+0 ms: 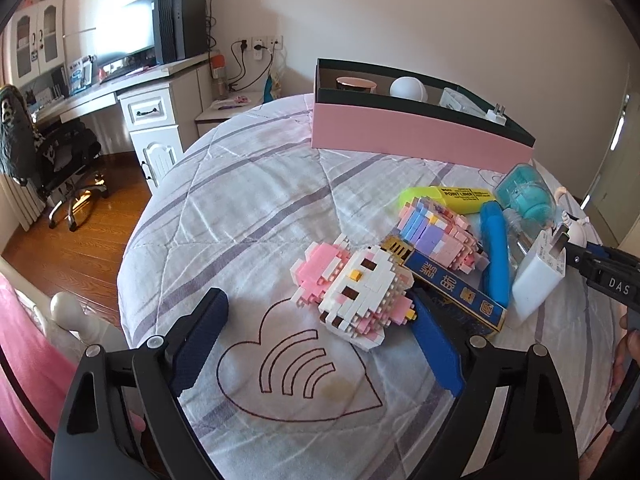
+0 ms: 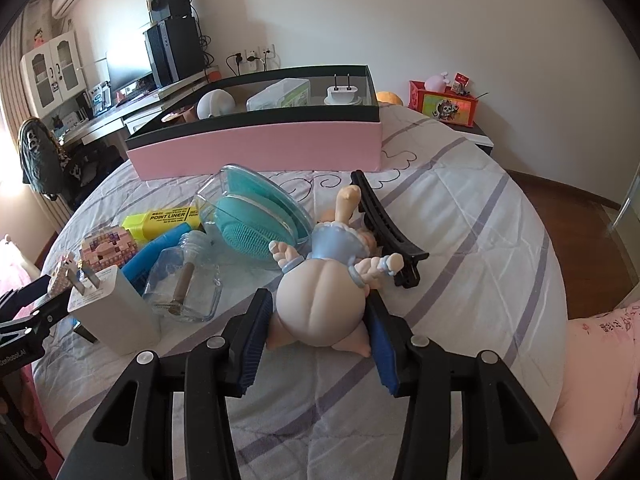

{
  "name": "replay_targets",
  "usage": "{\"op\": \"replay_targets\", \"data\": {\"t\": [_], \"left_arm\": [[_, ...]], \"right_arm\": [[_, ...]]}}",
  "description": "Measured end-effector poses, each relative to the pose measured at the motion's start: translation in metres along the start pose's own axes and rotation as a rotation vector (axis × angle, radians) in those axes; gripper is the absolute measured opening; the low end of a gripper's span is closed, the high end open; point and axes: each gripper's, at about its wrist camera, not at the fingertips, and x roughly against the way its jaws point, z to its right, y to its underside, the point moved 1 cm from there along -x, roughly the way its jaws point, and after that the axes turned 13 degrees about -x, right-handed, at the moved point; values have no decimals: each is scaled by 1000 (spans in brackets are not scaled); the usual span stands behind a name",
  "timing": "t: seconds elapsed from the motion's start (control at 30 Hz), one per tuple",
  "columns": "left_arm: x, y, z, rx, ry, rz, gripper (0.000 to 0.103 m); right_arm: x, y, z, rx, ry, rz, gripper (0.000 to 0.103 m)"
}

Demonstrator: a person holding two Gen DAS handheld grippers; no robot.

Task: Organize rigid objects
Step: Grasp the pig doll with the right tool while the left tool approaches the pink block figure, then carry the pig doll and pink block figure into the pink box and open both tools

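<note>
My left gripper point(image 1: 316, 304) stands open over the quilt. A pink-and-white block cat point(image 1: 352, 292) lies between its fingers, close to the right pad and well apart from the left one. My right gripper point(image 2: 318, 308) is shut on a doll figurine point(image 2: 320, 304) in a blue dress that lies face down on the bed, with both pads tight against its hips. The long pink box point(image 2: 256, 148) with dark inner walls stands behind; it holds a white ball, a clear case and a white plug.
Beside the doll lie a black hair clip point(image 2: 384, 224), a teal brush in a clear case point(image 2: 252, 216), a glass bottle point(image 2: 188, 284), a white charger point(image 2: 116, 312), a yellow highlighter point(image 2: 164, 218) and a blue-and-gold box point(image 1: 452, 280). A desk and chair stand far left.
</note>
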Motion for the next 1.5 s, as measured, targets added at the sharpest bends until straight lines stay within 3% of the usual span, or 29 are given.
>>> {"op": "replay_targets", "data": {"t": [0.07, 0.17, 0.2, 0.23, 0.7, 1.03, 1.23, 1.37, 1.5], "left_arm": [[-5, -4, 0, -9, -4, -5, 88], [-10, -7, 2, -50, -18, -3, 73], [-10, -8, 3, -61, -20, 6, 64], [-10, -9, 5, -71, -20, 14, 62], [27, -31, 13, -98, 12, 105, 62], [39, -100, 28, -166, 56, 214, 62], [14, -165, 38, -225, 63, 244, 62], [-23, -204, 32, -214, 110, 203, 62], [-54, -229, 20, -221, 66, 168, 62]], "right_arm": [[-4, -5, 0, -1, 0, -3, 49], [-10, -10, -2, 4, 7, -14, 49], [-12, -11, -2, 5, 7, -16, 50], [-13, -12, -3, 8, 4, -15, 50], [9, -5, 2, -12, -40, 35, 48], [46, -28, -14, 31, -85, 132, 48], [38, -67, -35, 90, -120, 157, 48], [14, -103, -48, 113, -142, 152, 48], [-16, -134, -66, 143, -163, 128, 48]]}}
